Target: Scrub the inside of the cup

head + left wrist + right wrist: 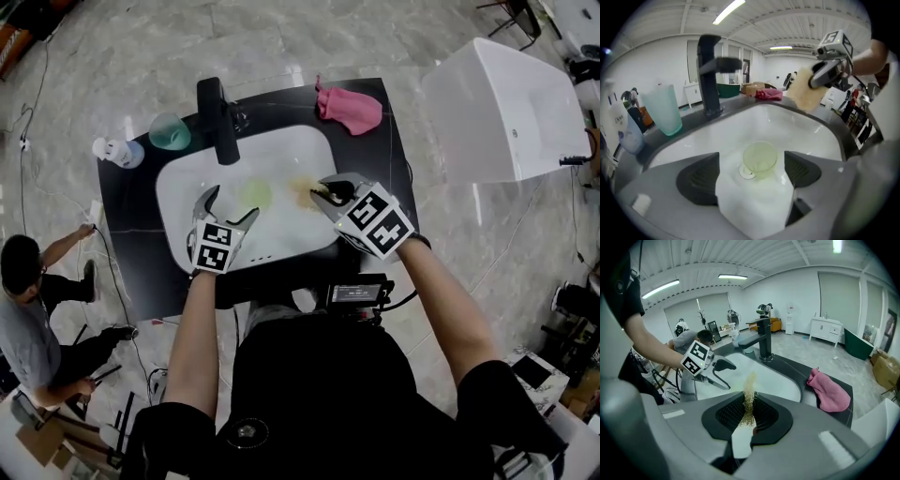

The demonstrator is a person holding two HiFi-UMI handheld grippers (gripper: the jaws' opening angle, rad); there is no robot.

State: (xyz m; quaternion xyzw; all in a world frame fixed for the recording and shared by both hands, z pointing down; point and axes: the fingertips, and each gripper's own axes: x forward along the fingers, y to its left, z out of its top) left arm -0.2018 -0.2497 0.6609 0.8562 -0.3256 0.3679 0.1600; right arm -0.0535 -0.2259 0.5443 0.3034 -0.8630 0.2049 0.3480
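Observation:
A pale green translucent cup [254, 194] stands in the white sink [281, 150], beside the drain. In the left gripper view the cup [760, 158] sits between the jaws of my left gripper [752, 163], which are spread wide and do not touch it. My left gripper [231, 204] hovers over the basin's near left side. My right gripper [328, 194] is over the basin's right side, shut on a tan scrub pad [305, 187]. In the right gripper view, the pad [749, 394] sticks up, pinched between the jaws of my right gripper [749, 411].
A black faucet [217, 117] rises at the back of the sink. A teal cup [170, 131] and a white bottle [114, 150] stand at the back left of the black counter [141, 253]. A pink cloth [349, 108] lies at the back right. A person [28, 309] crouches at the left.

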